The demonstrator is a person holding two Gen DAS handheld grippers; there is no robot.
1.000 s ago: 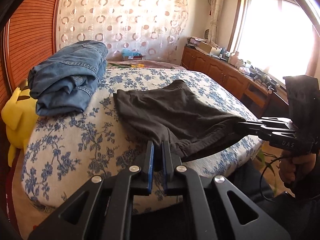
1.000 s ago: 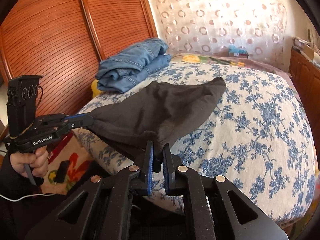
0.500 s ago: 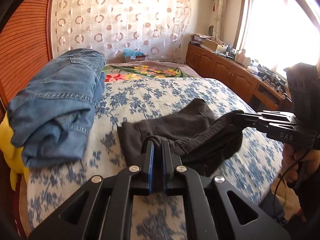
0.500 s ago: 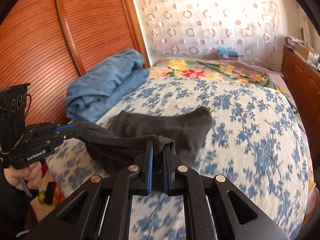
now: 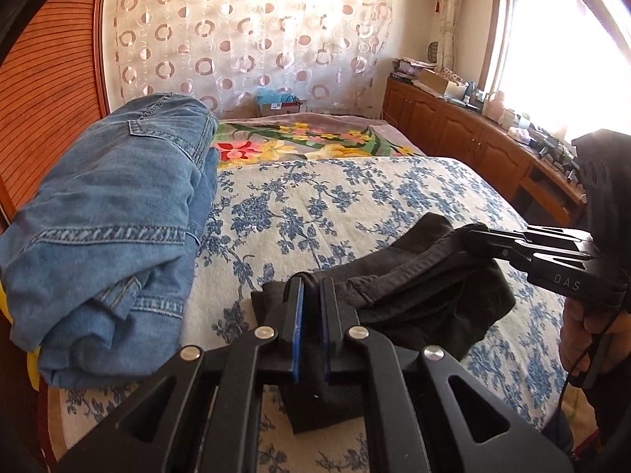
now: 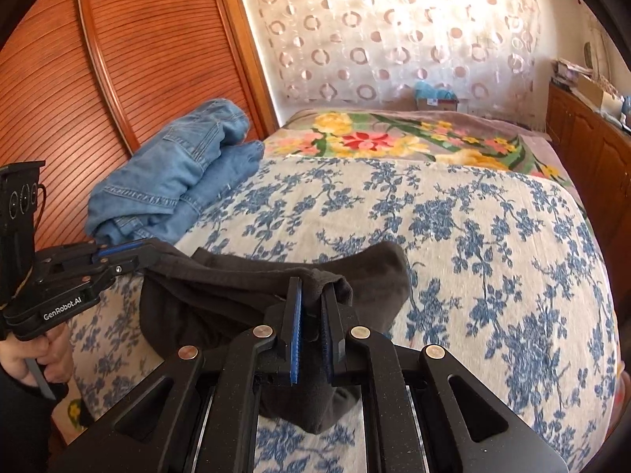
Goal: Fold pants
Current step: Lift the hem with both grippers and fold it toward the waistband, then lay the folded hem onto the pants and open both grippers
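Observation:
The black pants (image 5: 426, 287) lie doubled over on the blue-flowered bed cover (image 5: 335, 205). My left gripper (image 5: 311, 283) is shut on one corner of their near edge. My right gripper (image 5: 473, 236) comes in from the right in the left wrist view and is shut on the other corner. In the right wrist view the pants (image 6: 244, 287) hang between my right gripper (image 6: 311, 287) and my left gripper (image 6: 146, 254), a little above the cover. The lower layer is partly hidden under the upper one.
A pile of folded blue jeans (image 5: 106, 213) lies at the bed's left side, next to the wooden slatted wardrobe (image 6: 118, 59). A flowered blanket (image 5: 299, 138) covers the far end. Wooden cabinets (image 5: 473, 146) with clutter run along the right wall under the window.
Both grippers have carried the pants' near edge forward over the bed, away from its front edge. The pants went from spread out to folded over themselves.

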